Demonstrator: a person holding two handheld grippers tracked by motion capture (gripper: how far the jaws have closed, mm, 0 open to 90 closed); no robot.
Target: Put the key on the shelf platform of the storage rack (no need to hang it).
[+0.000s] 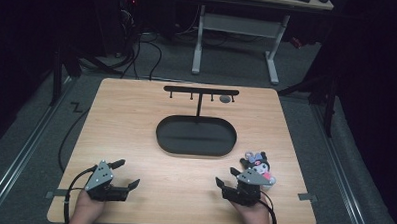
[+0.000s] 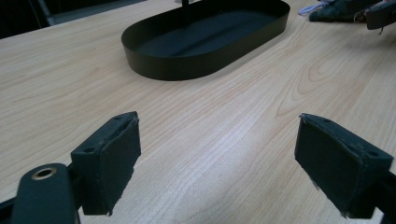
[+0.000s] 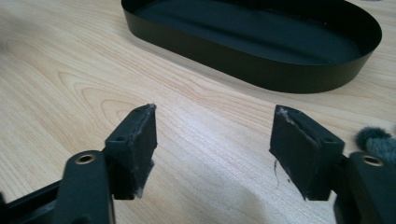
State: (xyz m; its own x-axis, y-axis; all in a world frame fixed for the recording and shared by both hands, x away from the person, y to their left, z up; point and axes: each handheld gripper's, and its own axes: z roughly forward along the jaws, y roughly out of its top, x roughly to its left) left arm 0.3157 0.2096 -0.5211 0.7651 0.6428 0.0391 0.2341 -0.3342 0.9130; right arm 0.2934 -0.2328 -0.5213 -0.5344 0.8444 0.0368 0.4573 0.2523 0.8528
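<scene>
A light wooden desk [image 1: 136, 120] seen from above, with a person's two hands at its near edge, each holding a two-jaw gripper.

The left gripper [image 1: 124, 173] sits near the near-left corner. Its fingers [image 2: 112, 158] are spread wide and hold nothing; bare wood shows between them.

The right gripper [image 1: 227, 177] sits near the near-right corner. Its fingers [image 3: 135, 149] are also well apart and empty.

Just beside the right gripper, toward the right edge, lies a small plush keychain doll [image 1: 258, 165] with black ears and a pink and white face. It appears to be touching or nearly touching the gripper's body, outside the open fingers. In the right gripper view only a tuft of grey fur [image 3: 376, 140] shows at the right edge.

At the desk's centre stands a black oval tray [image 1: 195, 151], empty, with a thin post rising from its far side to a black hook rack [image 1: 201, 90].

Likely risks: the doll lies beside the fingers, so closing now would grip only air. Swinging the gripper sideways could nudge the soft toy toward the right edge. A grip on loose fur alone might slip when lifted.
</scene>
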